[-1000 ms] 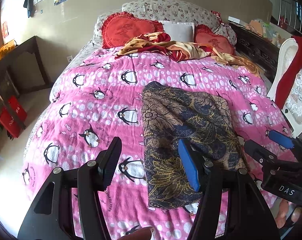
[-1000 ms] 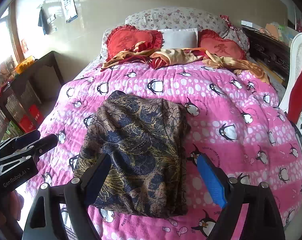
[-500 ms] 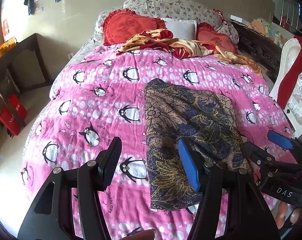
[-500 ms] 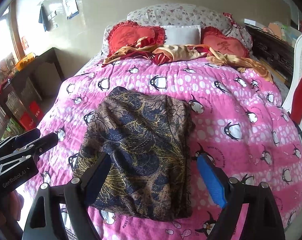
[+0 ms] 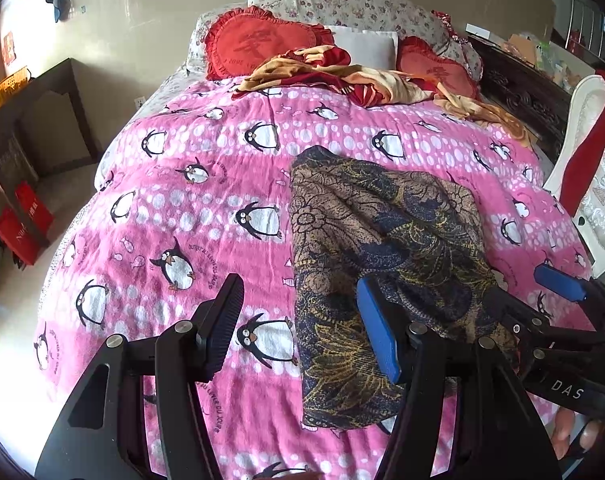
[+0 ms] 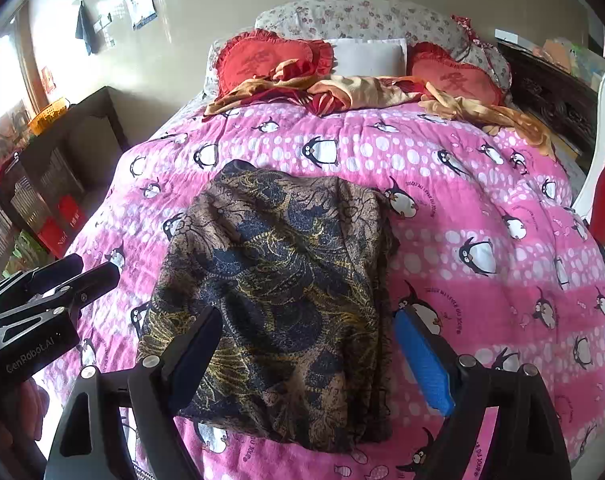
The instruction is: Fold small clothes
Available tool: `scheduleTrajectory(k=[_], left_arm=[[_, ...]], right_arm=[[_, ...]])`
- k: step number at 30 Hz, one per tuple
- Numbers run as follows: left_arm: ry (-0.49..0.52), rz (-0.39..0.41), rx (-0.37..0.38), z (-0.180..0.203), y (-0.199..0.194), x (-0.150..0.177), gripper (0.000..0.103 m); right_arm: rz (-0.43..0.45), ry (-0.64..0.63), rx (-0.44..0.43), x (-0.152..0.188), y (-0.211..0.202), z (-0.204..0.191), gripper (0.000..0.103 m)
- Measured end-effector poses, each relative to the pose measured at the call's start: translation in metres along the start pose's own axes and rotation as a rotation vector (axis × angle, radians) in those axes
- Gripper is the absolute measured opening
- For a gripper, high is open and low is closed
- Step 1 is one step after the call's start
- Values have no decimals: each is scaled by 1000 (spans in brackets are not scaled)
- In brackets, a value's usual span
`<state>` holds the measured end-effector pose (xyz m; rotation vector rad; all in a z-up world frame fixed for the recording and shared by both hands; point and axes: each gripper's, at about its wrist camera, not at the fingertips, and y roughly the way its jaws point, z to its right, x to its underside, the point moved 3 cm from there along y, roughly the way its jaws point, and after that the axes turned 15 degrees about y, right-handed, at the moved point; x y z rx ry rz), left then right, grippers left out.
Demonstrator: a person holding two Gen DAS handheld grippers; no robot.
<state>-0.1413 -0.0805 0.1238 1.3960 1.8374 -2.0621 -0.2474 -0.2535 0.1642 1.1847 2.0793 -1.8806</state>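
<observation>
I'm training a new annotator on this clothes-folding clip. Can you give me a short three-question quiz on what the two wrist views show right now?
1. True or false: the left gripper is shut on the patterned garment.
2. Multiple choice: the garment lies on A) a bare wooden table, B) a pink penguin blanket, C) the floor.
3. Short answer: which things lean at the head of the bed, behind the rumpled red and tan cloth?

Key
1. False: both it and the right gripper are open, holding nothing.
2. B
3. Two red heart cushions, a white pillow between them and a floral pillow behind.
</observation>
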Motion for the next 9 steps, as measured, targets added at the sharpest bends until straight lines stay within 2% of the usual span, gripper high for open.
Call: scheduleTrajectory(k=[9], left_arm=[[-23, -1, 3, -9, 14, -1, 59]], right_arm=[[-32, 3, 5, 0, 16, 6, 86]])
